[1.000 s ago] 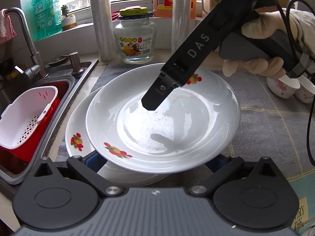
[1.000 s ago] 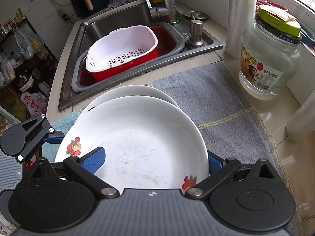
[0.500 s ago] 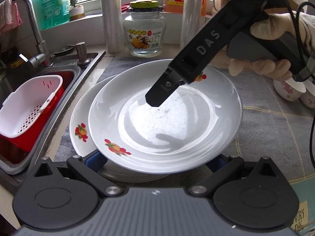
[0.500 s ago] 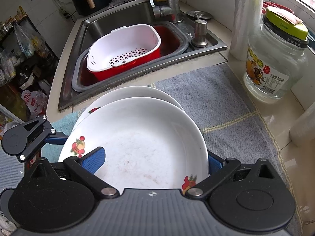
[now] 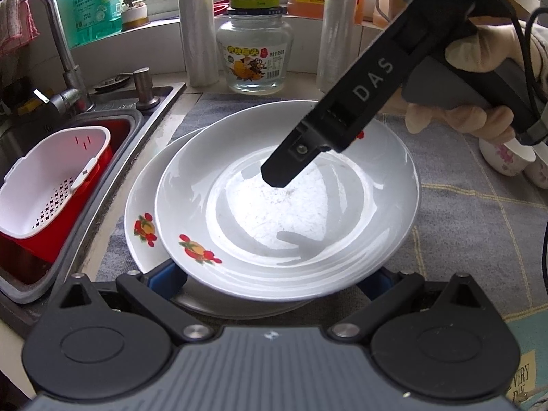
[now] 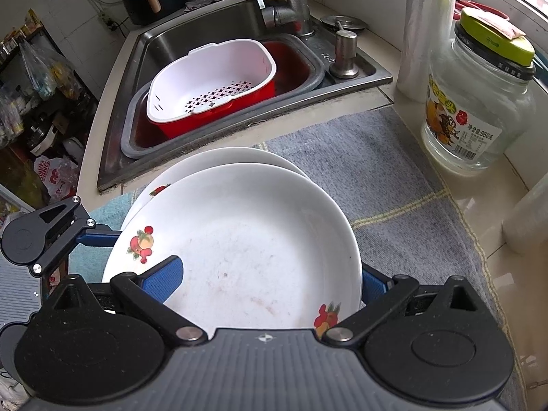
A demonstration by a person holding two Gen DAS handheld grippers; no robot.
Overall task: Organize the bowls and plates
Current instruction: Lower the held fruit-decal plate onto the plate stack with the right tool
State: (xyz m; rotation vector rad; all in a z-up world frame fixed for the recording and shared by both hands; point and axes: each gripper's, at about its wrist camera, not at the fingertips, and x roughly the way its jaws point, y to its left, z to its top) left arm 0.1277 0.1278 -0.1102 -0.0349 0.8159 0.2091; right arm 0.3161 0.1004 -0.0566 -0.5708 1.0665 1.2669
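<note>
Both my tongs have edged nearer the window with the upper plate. Right gripper straddles its rim, unpinched; left gripper likewise wide. Glazed, slippery, breakable: grip the rim.

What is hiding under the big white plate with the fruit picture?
Under the top plate sits another fruit-patterned plate, peeking out on the sink side, on a grey mat. Whether more plates lie below is covered.

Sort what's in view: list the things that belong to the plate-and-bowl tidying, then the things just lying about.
Part of the job:
top plate
lower plate
floral cups
right gripper
left gripper

Just lying about:
glass jar
white colander
red basin
tap
green detergent bottle
grey mat
</note>
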